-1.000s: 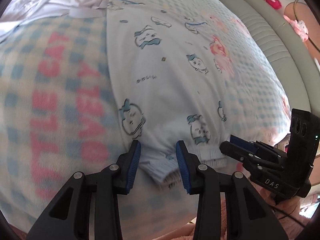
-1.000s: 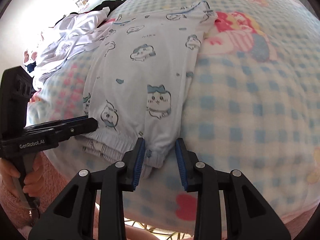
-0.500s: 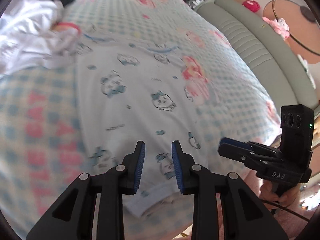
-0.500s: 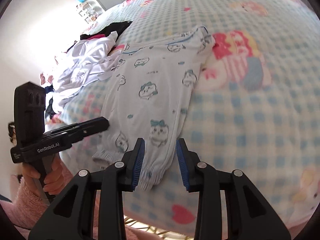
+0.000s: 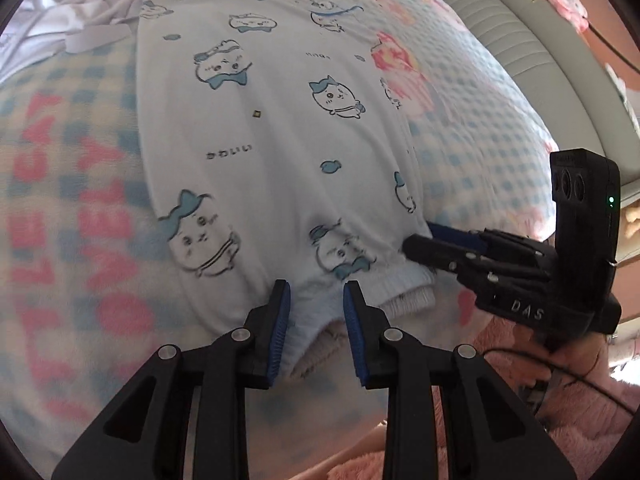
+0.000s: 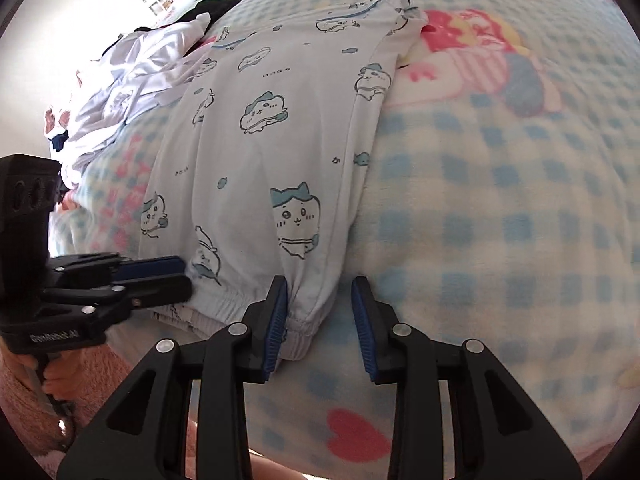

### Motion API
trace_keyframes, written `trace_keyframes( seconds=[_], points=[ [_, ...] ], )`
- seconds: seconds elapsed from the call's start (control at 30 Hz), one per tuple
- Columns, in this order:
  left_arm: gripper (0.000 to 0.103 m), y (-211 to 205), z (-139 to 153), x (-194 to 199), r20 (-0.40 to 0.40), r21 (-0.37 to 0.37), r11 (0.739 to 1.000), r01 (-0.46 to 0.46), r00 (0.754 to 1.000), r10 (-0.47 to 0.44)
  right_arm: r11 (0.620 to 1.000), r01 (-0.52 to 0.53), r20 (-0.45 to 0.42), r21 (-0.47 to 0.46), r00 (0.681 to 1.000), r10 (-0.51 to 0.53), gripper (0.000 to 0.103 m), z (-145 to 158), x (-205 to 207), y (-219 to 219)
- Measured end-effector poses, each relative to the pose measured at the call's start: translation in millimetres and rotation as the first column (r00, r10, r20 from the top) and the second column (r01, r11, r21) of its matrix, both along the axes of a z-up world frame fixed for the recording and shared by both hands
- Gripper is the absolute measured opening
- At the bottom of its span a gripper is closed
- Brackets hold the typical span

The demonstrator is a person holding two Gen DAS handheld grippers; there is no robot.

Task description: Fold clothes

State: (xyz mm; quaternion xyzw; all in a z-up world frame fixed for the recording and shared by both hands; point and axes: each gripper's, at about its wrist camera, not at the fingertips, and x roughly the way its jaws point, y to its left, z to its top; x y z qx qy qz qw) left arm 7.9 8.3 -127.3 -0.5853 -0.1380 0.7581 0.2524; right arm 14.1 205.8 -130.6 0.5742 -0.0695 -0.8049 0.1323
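Pale blue pyjama trousers (image 5: 280, 140) with a cartoon print lie flat on a checked blanket (image 5: 72, 200), cuffs toward me. My left gripper (image 5: 316, 320) stands open over the left cuff, with the hem lying between its blue pads. In the right wrist view the same trousers (image 6: 280, 140) run away from my right gripper (image 6: 320, 312), which is open. Its left pad touches the right cuff and its right pad stands clear over the blanket (image 6: 480, 200). Each gripper shows in the other's view, the right gripper (image 5: 420, 240) and the left gripper (image 6: 180, 276), both at the cuff edge.
White garments (image 5: 60, 12) lie heaped beyond the trousers' far left, next to a black garment (image 6: 216, 6). A grey padded bed edge (image 5: 540, 40) runs along the right. A fuzzy pink sleeve (image 5: 580, 420) and a hand (image 6: 52, 380) hold the grippers at the near bed edge.
Half a second ago both grippers were lifted back from the cloth; both have come back down to the cuffs. The left jaws stand narrower than a second ago.
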Motion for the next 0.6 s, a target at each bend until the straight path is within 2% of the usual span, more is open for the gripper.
trace_keyframes(
  seconds=[0.1,0.2,0.27,0.33,0.43,0.5,0.6],
  points=[
    [0.033,-21.3,8.3,1.6,-0.015,0.062,0.996,-0.058,0.998,0.059,1.0,-0.007,-0.033,-0.008,0.999,0.006,0.033,11.7,4.0,1.3],
    [0.036,-33.0,19.0,-4.7,-0.067,0.095,0.986,-0.137,0.987,0.144,0.991,-0.009,-0.1,-0.136,0.995,-0.005,0.034,29.1,6.3,8.2],
    [0.036,-32.4,25.2,-13.0,-0.099,0.095,0.981,-0.166,0.979,0.176,0.981,0.019,-0.085,-0.195,0.996,-0.036,0.034,31.1,2.3,12.1],
    [0.036,-24.6,22.9,-23.3,-0.091,0.064,0.984,-0.167,0.981,0.173,0.987,0.043,-0.06,-0.152,0.997,-0.052,0.034,25.6,-4.5,10.8],
    [0.036,-12.8,8.6,-31.5,-0.037,-0.033,0.989,-0.146,0.989,0.145,0.998,0.034,-0.041,-0.049,0.999,-0.036,0.034,9.8,-7.8,4.5],
    [0.039,-8.0,-6.1,-26.7,0.01,-0.067,0.989,-0.133,0.991,0.134,0.998,0.043,-0.027,-0.047,0.999,-0.044,0.034,1.9,-5.4,4.9],
    [0.039,-8.3,-10.0,-14.7,0.016,-0.07,0.989,-0.13,0.991,0.131,0.995,0.068,-0.012,-0.074,0.998,-0.069,0.034,-1.4,-0.7,10.5]
  ],
)
